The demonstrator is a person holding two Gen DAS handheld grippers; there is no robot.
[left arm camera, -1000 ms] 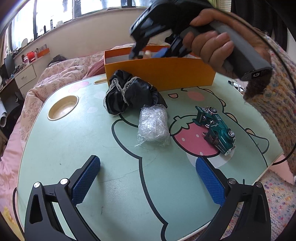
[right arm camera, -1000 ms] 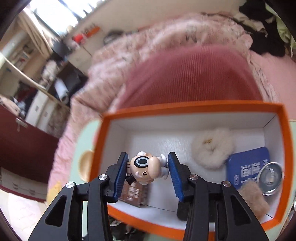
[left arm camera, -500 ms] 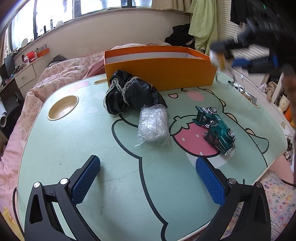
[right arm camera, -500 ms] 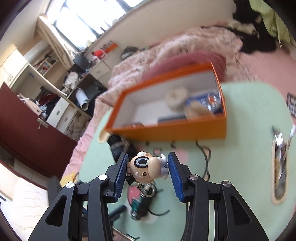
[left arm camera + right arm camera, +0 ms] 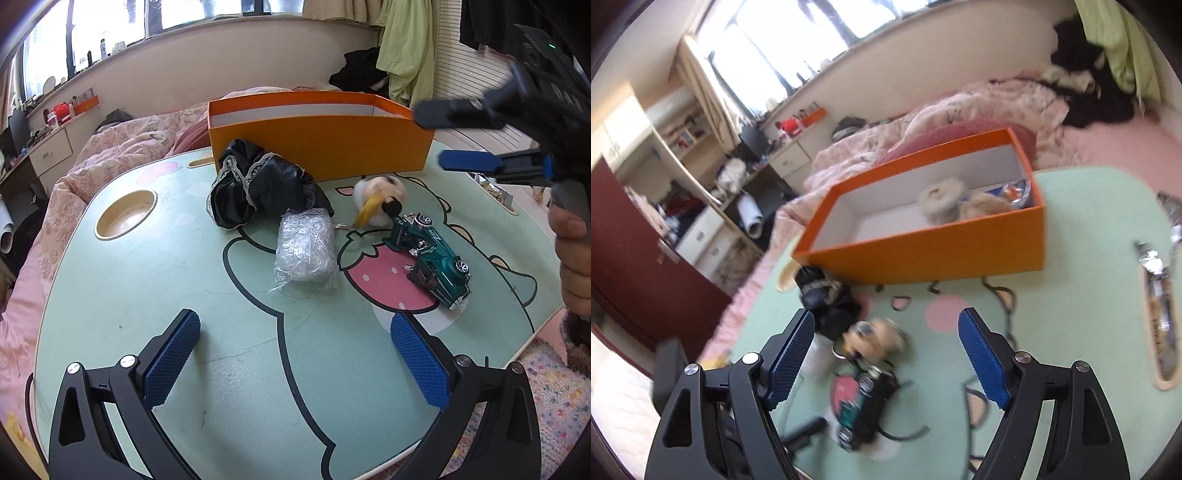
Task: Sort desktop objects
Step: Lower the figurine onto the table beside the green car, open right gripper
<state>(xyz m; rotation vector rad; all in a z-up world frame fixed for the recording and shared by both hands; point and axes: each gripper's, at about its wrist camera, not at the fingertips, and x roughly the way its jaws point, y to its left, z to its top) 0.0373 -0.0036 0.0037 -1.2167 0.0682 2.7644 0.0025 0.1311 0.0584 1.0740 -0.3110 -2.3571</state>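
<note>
The right gripper [image 5: 886,354] is opening, nothing between its pads — the blurred doll figure [image 5: 378,199] sits near the green toy car [image 5: 430,254]; the left gripper [image 5: 295,354] hovers spread, empty

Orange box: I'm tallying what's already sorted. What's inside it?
The orange box holds two fluffy pompoms, a blue item and something shiny; its near wall hides the floor's front strip.

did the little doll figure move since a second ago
Yes. The doll figure was held over the orange box; now it lies blurred on the table in front of the box, beside the green toy car.
</note>
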